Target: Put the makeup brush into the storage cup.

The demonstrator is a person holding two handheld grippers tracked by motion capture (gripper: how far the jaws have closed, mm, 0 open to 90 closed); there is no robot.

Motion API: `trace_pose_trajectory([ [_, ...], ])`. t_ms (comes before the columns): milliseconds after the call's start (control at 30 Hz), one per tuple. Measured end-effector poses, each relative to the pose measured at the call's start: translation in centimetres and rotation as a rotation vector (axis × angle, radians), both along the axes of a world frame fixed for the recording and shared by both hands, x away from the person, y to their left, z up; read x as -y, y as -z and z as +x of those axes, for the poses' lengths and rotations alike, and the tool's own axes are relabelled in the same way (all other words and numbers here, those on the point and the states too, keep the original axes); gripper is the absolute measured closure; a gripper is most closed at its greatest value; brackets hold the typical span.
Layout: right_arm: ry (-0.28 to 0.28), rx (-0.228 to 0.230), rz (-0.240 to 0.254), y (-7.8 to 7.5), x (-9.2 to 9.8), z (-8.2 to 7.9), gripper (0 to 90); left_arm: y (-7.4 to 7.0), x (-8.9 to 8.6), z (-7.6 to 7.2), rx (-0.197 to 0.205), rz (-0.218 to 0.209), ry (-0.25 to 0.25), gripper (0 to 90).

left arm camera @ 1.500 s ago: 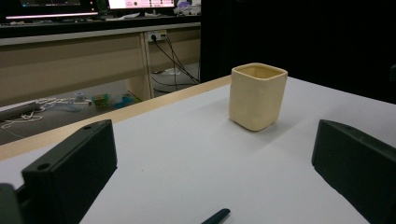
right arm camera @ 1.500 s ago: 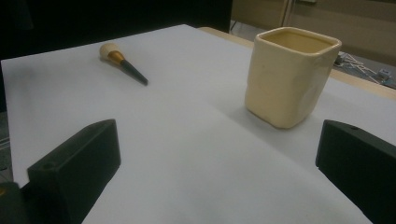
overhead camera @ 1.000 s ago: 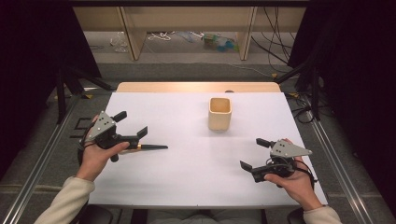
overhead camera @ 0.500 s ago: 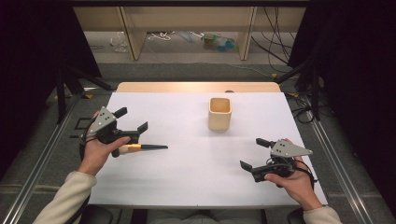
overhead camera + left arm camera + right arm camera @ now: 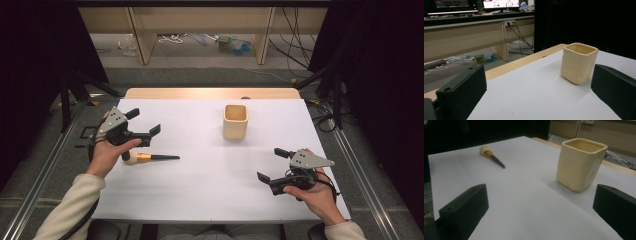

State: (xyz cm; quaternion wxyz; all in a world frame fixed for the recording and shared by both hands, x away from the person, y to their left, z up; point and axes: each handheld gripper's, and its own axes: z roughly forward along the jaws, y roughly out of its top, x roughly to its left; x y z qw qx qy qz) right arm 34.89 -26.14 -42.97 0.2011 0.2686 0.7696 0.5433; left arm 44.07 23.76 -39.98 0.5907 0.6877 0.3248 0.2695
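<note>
We have lifted our left gripper (image 5: 142, 126) off the awl (image 5: 150, 158), fingers spread; it lies free, ungrasped.

One cream square cup (image 5: 235, 121); one wooden-handled awl (image 5: 150, 158); two hand-held tools, left (image 5: 144, 123) and right (image 5: 272, 165)

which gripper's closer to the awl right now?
Left. The left gripper hovers just above and behind the awl, fingers open. The right gripper sits far across the table, near its front right.
</note>
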Motion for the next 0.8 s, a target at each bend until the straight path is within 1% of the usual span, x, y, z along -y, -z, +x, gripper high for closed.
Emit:
trace_pose_trajectory([
  [67, -0.001, -0.004, -0.01, -0.1, 0.0, 0.0, 1.1, 0.0, 0.1, 0.3, 0.0, 0.01, 0.016, 0.0],
  [167, 0.003, 0.001, -0.005, 0.0, 0.0, 0.0, 1.1, 0.1, 0.1, 0.8, -0.007, 0.021, 0.05, 0.0],
  [200, 0.003, 0.0, -0.004, 0.0, 0.0, 0.0, 1.1, 0.1, 0.1, 1.0, -0.013, 0.036, 0.072, 0.0],
  [233, 0.001, 0.002, -0.006, 0.0, 0.0, 0.1, 1.1, 0.2, 0.2, 1.2, -0.019, 0.048, 0.084, 0.1],
  [300, 0.002, 0.002, -0.007, 0.0, 0.0, 0.1, 1.1, 0.4, 0.2, 1.5, -0.025, 0.09, 0.111, 0.3],
  [333, 0.003, -0.003, -0.009, 0.0, 0.0, 0.0, 1.1, 0.5, 0.3, 1.6, -0.033, 0.102, 0.123, 0.2],
  [367, 0.001, 0.002, -0.008, 0.1, 0.0, 0.1, 1.2, 0.6, 0.3, 1.8, -0.04, 0.113, 0.138, 0.4],
  [400, -0.004, 0.002, 0.004, 0.1, -0.1, 0.1, 1.2, 0.7, 0.4, 1.9, -0.046, 0.132, 0.155, 0.6],
  [433, -0.004, 0.002, 0.004, 0.1, -0.1, 0.1, 1.2, 0.8, 0.5, 2.0, -0.057, 0.149, 0.171, 0.6],
  [533, -0.002, 0.002, 0.003, 0.2, -0.1, 0.1, 1.4, 1.1, 0.6, 2.4, -0.084, 0.225, 0.217, 1.6],
  [567, -0.002, 0.001, 0.002, 0.2, -0.1, 0.2, 1.4, 1.4, 0.7, 2.7, -0.11, 0.281, 0.242, 2.2],
  [600, -0.002, 0.0, 0.002, 0.2, -0.1, 0.2, 1.4, 1.4, 0.7, 2.7, -0.11, 0.281, 0.242, 4.4],
  [633, -0.002, 0.0, 0.002, 0.2, -0.1, 0.2, 1.4, 1.5, 0.7, 2.8, -0.124, 0.316, 0.267, 4.4],
  [667, -0.002, -0.002, 0.001, 0.2, -0.1, 0.2, 1.4, 1.7, 0.7, 2.9, -0.135, 0.343, 0.281, 6.9],
  [700, 0.004, -0.008, -0.009, 0.2, -0.1, 0.1, 1.5, 1.8, 0.7, 3.0, -0.15, 0.369, 0.28, 6.3],
  [767, 0.011, -0.008, -0.007, 0.2, -0.1, 0.2, 1.6, 2.1, 0.7, 3.3, -0.173, 0.431, 0.308, 6.7],
  [800, 0.008, -0.011, -0.01, 0.2, 0.0, 0.2, 1.6, 2.5, 0.7, 3.5, -0.193, 0.478, 0.323, 6.8],
])
